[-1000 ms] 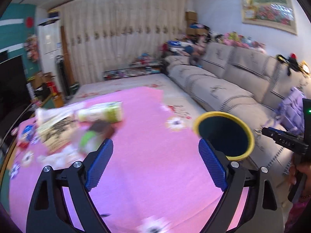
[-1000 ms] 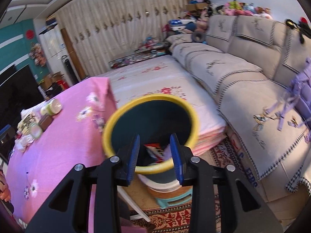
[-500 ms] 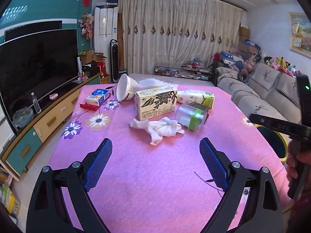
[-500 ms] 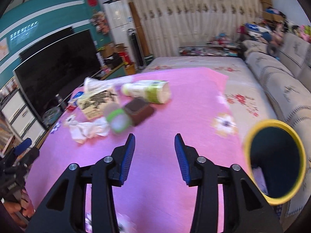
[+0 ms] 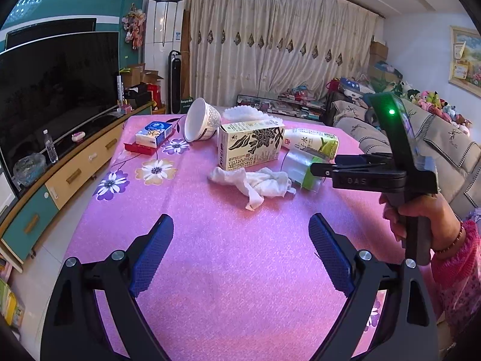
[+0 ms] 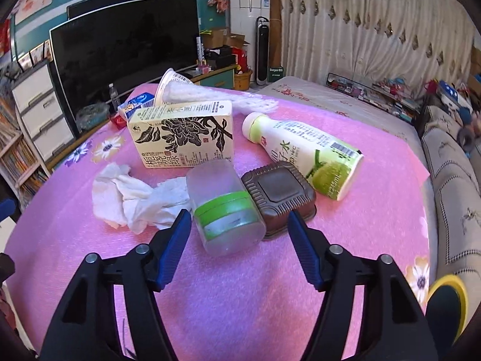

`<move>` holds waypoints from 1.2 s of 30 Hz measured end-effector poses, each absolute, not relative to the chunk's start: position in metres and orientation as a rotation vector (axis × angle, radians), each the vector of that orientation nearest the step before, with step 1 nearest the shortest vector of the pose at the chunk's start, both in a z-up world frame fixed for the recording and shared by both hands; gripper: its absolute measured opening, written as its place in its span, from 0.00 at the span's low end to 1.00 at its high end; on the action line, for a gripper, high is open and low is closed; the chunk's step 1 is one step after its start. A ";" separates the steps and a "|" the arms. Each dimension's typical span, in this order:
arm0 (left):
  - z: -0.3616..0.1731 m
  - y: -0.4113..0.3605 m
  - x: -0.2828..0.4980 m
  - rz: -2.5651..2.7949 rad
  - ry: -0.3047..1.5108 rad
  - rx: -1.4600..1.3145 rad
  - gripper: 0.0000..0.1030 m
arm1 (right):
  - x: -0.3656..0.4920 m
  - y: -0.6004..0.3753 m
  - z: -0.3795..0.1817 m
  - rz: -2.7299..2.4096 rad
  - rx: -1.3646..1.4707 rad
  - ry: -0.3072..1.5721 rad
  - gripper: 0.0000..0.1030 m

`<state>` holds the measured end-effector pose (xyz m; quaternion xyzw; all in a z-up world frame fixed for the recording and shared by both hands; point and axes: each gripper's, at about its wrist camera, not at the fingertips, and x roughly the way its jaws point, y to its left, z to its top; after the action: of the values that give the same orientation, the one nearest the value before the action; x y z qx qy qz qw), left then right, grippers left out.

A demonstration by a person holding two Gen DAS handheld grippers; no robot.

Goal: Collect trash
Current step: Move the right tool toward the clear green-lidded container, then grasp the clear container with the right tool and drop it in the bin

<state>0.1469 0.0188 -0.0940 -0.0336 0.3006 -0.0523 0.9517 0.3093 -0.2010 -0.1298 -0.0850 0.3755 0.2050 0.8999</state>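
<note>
- The right gripper (image 6: 239, 231) is held spread wide and empty, its fingers (image 6: 177, 237) flanking the near end of the frosted jar (image 6: 224, 207), which lies on its side on the pink worktop (image 6: 270, 300).
- The jar is touched by the crumpled tissue (image 6: 129, 198) on one side and the brown lid (image 6: 279, 195) on the other; a grasp is best centred on the green band so that neither neighbour is pinched.
- The left gripper (image 5: 240, 255) hangs wide apart, holding nothing.
- The yellow-rimmed bin (image 6: 451, 303) is seen off the worktop's right edge.
</note>
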 end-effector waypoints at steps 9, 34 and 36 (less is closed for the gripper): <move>-0.103 0.014 0.151 -0.120 0.626 -0.071 0.87 | 0.321 -0.190 -0.143 0.468 -0.208 0.769 0.63; -0.106 0.016 0.148 -0.111 0.628 -0.080 0.87 | 0.301 -0.206 -0.135 0.454 -0.109 0.804 0.50; -0.107 0.016 0.148 -0.113 0.630 -0.081 0.87 | 0.294 -0.212 -0.131 0.452 -0.088 0.806 0.49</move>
<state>0.1483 0.0156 -0.1070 -0.0396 0.3098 -0.0554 0.9484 0.2939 -0.2119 -0.1310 -0.0424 0.3887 0.2181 0.8942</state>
